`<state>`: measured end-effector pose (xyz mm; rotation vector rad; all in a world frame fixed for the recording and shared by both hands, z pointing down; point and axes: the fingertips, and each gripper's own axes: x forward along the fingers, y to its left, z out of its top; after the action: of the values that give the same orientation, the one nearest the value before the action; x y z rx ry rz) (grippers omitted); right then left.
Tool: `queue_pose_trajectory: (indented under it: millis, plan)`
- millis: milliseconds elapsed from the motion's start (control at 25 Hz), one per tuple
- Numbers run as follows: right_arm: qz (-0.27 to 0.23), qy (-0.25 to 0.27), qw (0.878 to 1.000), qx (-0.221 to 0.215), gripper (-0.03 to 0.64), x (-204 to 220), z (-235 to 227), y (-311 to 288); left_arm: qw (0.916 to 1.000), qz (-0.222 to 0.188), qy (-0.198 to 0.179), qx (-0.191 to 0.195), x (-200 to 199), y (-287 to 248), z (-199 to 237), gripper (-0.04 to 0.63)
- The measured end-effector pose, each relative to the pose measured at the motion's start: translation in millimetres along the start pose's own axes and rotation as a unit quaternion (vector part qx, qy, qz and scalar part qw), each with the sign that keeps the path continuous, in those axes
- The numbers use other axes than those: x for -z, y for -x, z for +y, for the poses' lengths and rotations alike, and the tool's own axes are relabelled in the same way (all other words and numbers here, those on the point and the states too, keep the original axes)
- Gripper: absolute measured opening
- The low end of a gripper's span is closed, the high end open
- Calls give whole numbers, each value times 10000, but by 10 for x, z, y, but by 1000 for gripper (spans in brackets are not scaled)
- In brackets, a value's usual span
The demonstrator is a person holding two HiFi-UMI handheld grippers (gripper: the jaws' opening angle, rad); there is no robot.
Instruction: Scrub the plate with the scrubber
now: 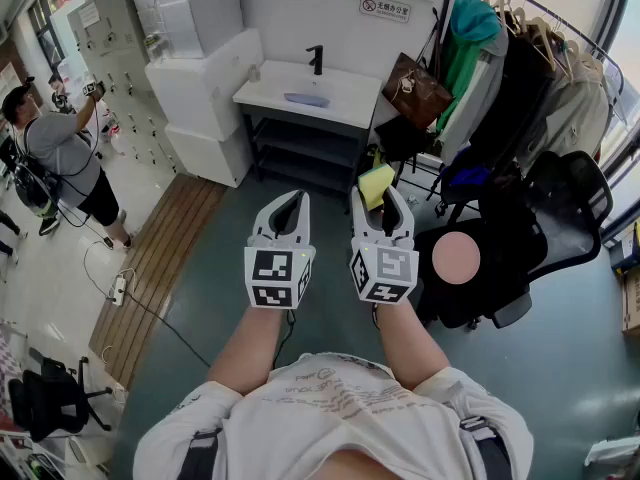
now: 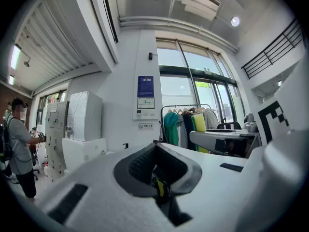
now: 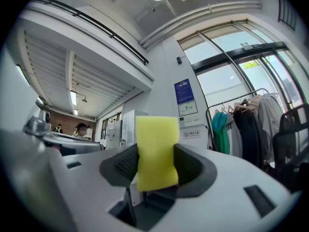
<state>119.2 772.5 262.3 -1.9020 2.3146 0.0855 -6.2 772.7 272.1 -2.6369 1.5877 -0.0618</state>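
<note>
Both grippers are held out in front of my chest, well short of the sink. My right gripper (image 1: 381, 200) is shut on a yellow scrubber sponge (image 1: 376, 184), which stands upright between its pads and fills the middle of the right gripper view as the scrubber (image 3: 157, 152). My left gripper (image 1: 291, 208) is shut with nothing between its jaws; in the left gripper view the left gripper (image 2: 158, 166) shows only its own dark pads. A pale blue plate (image 1: 306, 99) lies on the white sink counter (image 1: 345, 103) far ahead, beside a black faucet (image 1: 317, 59).
A clothes rack (image 1: 520, 58) with hanging garments and a brown bag (image 1: 415, 90) stands at the right. A black office chair (image 1: 520, 238) is close on my right. White cabinets (image 1: 205, 88) flank the sink on the left. A person (image 1: 60, 158) stands at far left.
</note>
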Motion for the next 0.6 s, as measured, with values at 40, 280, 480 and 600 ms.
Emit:
queue_pose_trajectory:
  millis: [40, 280, 480, 600]
  plan:
    - [4, 20, 10000, -1, 219, 4, 3, 2, 10000, -4, -5, -16, 3, 11, 4, 21]
    - [-61, -47, 10000, 20, 220, 7, 7, -3, 9999, -6, -57, -101, 6, 39, 66, 21]
    - [-66, -155, 9998, -138, 222, 56, 148, -41, 9999, -9, -17, -145, 42, 94, 162, 21]
    - [-28, -50, 9999, -162, 222, 85, 235, -93, 9999, -12, 60, -144, 73, 88, 264, 21]
